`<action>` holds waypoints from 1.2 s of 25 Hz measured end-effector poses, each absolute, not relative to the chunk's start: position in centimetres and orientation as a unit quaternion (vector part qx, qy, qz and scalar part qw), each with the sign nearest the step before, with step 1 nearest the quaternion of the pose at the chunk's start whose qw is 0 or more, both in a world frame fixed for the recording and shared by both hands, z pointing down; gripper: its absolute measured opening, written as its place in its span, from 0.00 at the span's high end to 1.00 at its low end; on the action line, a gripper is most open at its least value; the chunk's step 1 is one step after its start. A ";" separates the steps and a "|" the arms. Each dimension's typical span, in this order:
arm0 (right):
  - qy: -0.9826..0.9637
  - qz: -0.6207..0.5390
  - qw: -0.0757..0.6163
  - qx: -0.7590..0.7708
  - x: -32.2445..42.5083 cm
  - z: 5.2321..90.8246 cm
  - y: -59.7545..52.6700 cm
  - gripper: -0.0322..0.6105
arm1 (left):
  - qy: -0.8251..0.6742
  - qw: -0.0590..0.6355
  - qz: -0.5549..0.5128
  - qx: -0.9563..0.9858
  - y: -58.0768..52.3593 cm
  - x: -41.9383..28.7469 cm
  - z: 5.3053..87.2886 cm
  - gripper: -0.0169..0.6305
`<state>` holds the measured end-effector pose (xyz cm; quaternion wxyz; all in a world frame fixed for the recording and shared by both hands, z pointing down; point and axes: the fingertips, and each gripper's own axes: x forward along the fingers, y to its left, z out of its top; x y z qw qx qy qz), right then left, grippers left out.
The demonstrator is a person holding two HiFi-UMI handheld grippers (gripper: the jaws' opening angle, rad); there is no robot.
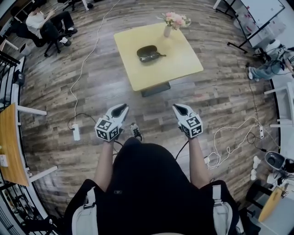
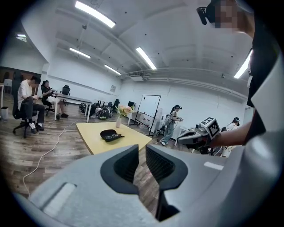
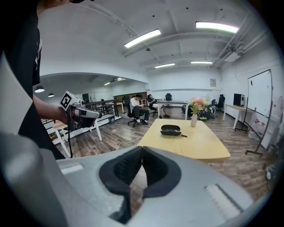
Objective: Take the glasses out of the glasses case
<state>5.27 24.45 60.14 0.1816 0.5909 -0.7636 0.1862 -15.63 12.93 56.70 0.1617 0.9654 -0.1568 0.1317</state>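
A dark glasses case point(image 1: 149, 53) lies on the yellow table point(image 1: 179, 62), with a thin dark piece sticking out at its right side; whether glasses are inside is hidden. The case also shows far off in the left gripper view point(image 2: 108, 134) and the right gripper view point(image 3: 171, 129). Both grippers hover over the wooden floor, well short of the table. My left gripper point(image 1: 121, 109) point(image 2: 142, 148) holds nothing, its jaws a narrow slit apart. My right gripper point(image 1: 178, 108) point(image 3: 142, 148) has its fingertips touching and is empty.
A vase of pink flowers point(image 1: 168, 28) stands at the table's far edge, behind the case. A power strip with cables point(image 1: 76, 132) lies on the floor at left, more cables point(image 1: 229, 147) at right. A seated person point(image 1: 41, 23) is far left; a whiteboard point(image 1: 257, 13) stands far right.
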 end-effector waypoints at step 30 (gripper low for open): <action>-0.755 0.176 0.262 0.575 0.7 62.1 11.2 0.95 | -0.127 0.190 0.114 0.967 0.4 -18.3 59.2 0.88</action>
